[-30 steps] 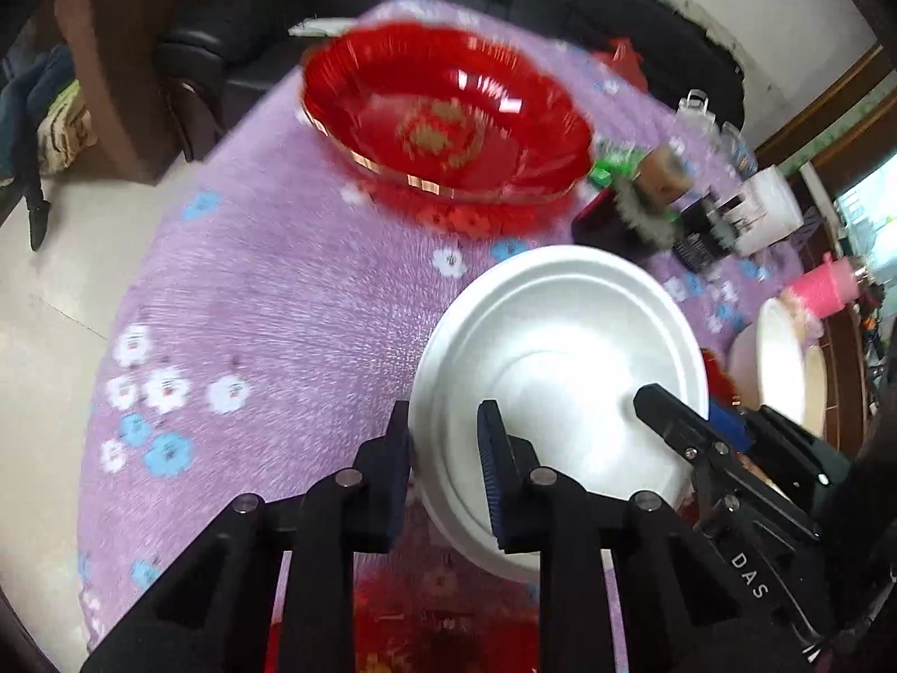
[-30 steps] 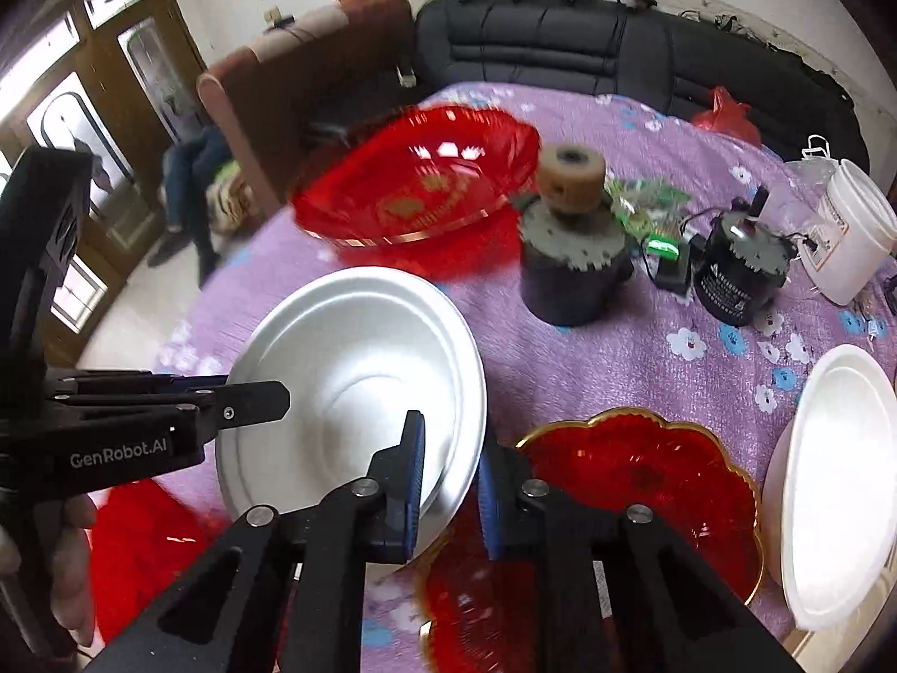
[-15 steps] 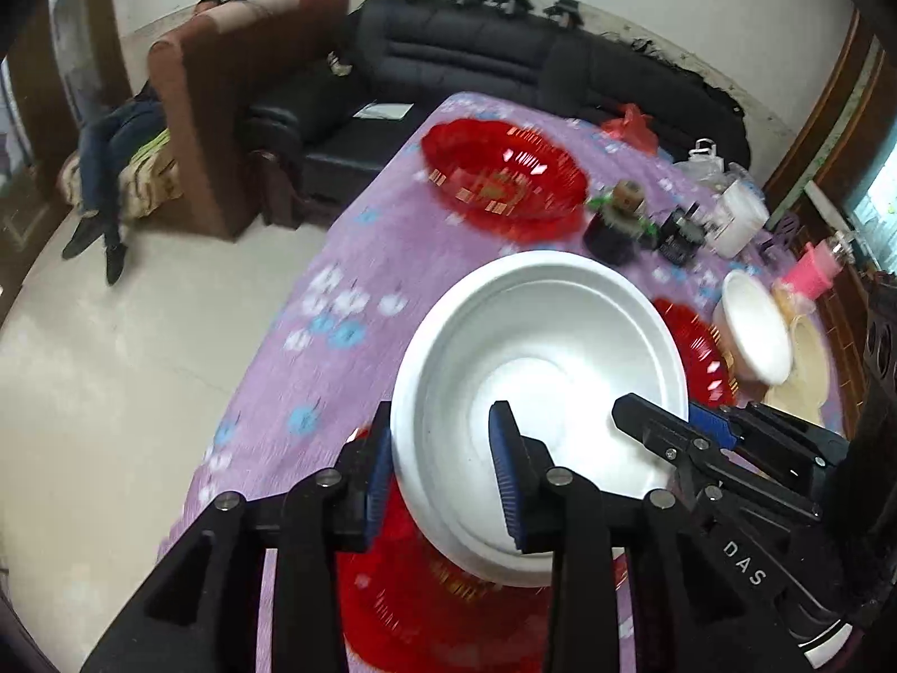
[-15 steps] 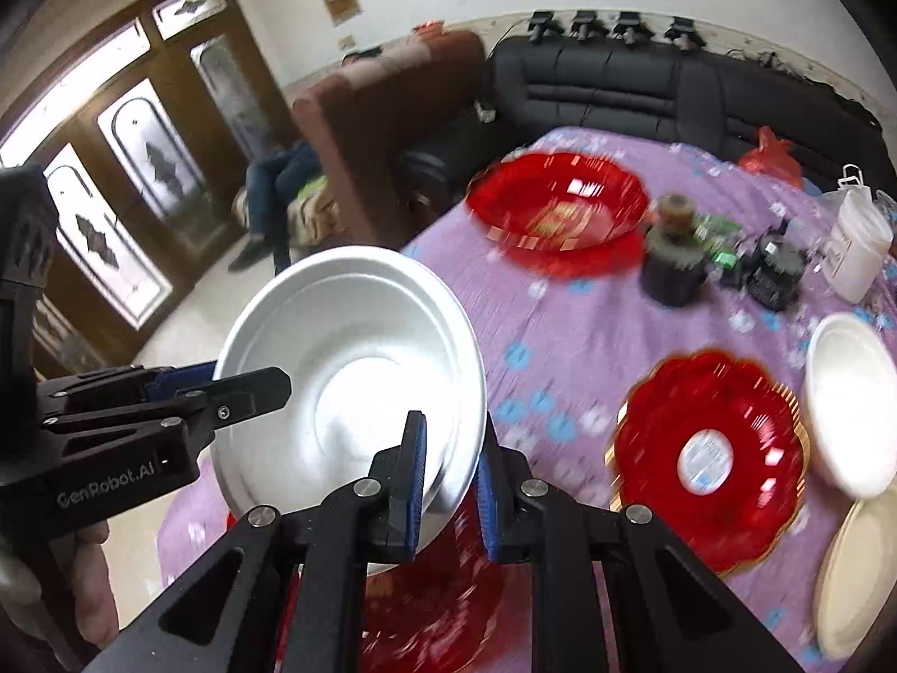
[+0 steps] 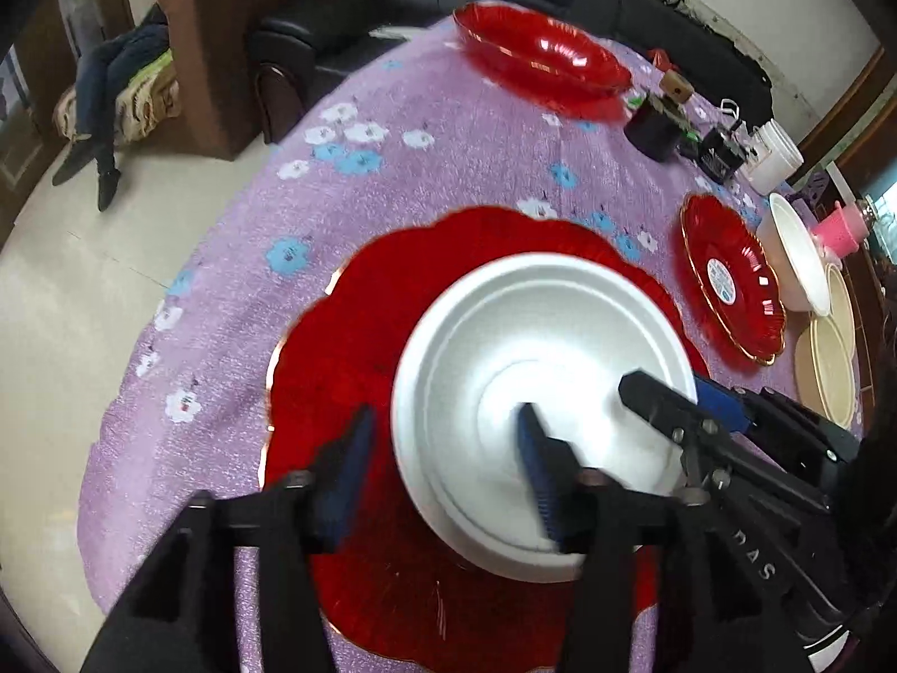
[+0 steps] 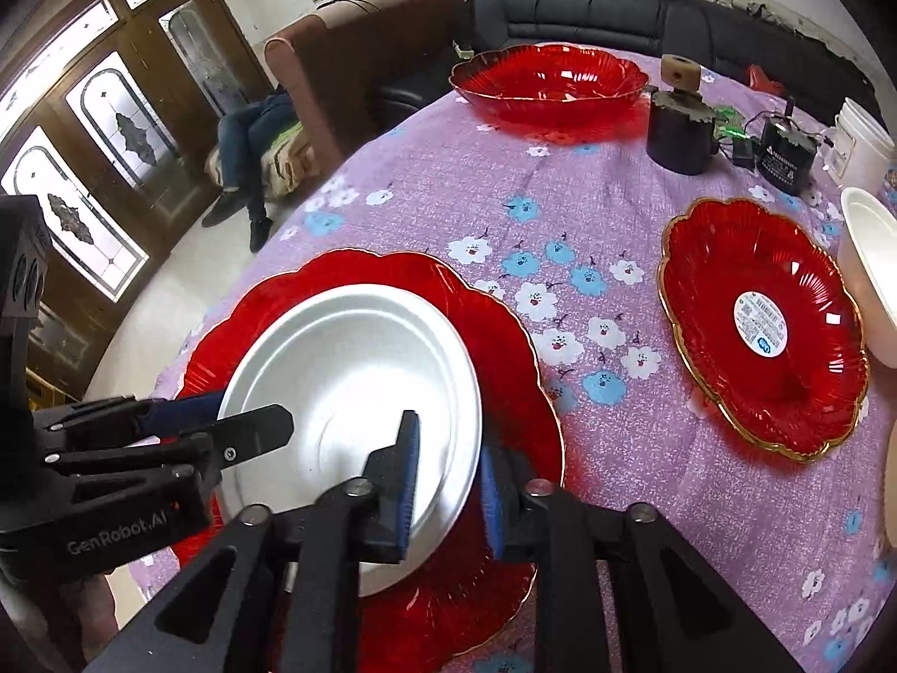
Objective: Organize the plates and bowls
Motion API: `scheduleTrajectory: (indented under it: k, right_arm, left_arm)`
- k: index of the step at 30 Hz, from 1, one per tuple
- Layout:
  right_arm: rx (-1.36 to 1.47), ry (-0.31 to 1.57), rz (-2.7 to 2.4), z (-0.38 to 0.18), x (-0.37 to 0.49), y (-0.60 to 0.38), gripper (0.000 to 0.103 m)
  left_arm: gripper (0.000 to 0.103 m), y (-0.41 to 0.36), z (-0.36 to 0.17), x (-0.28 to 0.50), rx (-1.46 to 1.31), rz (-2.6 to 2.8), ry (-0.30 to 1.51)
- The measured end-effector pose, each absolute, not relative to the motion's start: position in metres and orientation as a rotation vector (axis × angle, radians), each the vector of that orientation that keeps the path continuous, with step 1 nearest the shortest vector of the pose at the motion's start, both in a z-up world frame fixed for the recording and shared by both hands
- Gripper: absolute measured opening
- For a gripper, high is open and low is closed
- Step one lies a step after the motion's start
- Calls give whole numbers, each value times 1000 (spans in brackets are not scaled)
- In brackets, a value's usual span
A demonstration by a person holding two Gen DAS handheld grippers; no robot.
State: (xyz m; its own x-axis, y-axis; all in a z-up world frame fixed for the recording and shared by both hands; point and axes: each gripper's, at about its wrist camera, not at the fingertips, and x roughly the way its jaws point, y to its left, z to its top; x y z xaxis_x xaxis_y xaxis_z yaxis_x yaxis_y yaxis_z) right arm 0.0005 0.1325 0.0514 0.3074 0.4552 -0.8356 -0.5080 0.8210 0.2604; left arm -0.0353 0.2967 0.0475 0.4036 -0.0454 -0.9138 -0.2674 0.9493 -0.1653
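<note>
A white bowl [image 5: 538, 370] [image 6: 353, 387] rests on a large red scalloped plate [image 5: 359, 303] [image 6: 504, 336] at the near table edge. My left gripper [image 5: 443, 465] is open, its fingers standing wide on either side of the bowl's left rim. My right gripper [image 6: 448, 471] is open, its fingers straddling the bowl's right rim with gaps. Each gripper shows in the other's view: the right one [image 5: 673, 398] and the left one [image 6: 246, 437].
A second red plate [image 6: 762, 331] [image 5: 729, 280] lies to the right. A red bowl [image 6: 549, 84] [image 5: 538, 56] stands at the far side. White and cream bowls [image 5: 796, 258] sit at the right edge. A dark jar [image 6: 678, 129], charger and white bucket [image 6: 858, 146] stand behind.
The bowl, held up in both grippers before, has come down onto the near red plate. Both grippers have opened and let go of its rim.
</note>
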Motion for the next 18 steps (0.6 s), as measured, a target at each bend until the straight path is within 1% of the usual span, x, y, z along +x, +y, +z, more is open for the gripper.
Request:
scheduleTrajectory:
  k: [1, 2, 3, 8, 11, 12, 13, 14, 15, 16, 18]
  right_arm:
    - [-59, 1075, 640, 52, -1, 132, 37]
    - [-59, 1061, 645, 54, -3, 131, 47]
    - [-56, 1051, 652, 55, -5, 130, 50]
    - [-47, 967, 650, 68, -14, 122, 51]
    - [-23, 880, 654, 87, -28, 107, 52]
    - [-26, 850, 650, 93, -33, 102, 55]
    - [-29, 814, 643, 98, -39, 97, 58]
    - [-30, 770, 631, 104, -48, 89, 68]
    - [-28, 740, 622, 107, -55, 83, 77]
    - [-27, 710, 609, 109, -61, 77, 80]
    - [-38, 676, 577, 109, -70, 67, 80]
  left_arm:
    - [67, 299, 51, -39, -313, 155, 1129]
    - [67, 299, 52, -39, -316, 158, 1120]
    - [67, 301, 54, -41, -322, 160, 1113]
    - [68, 310, 68, -60, -363, 175, 1057]
    - [68, 302, 93, -83, -328, 204, 946]
    - [70, 298, 102, -91, -315, 208, 904]
    - [76, 292, 110, -100, -306, 211, 862]
    - [79, 288, 117, -109, -305, 216, 820]
    - [84, 283, 122, -116, -309, 222, 782]
    - [86, 276, 126, -123, -313, 226, 747]
    - [86, 264, 127, -127, -331, 193, 735]
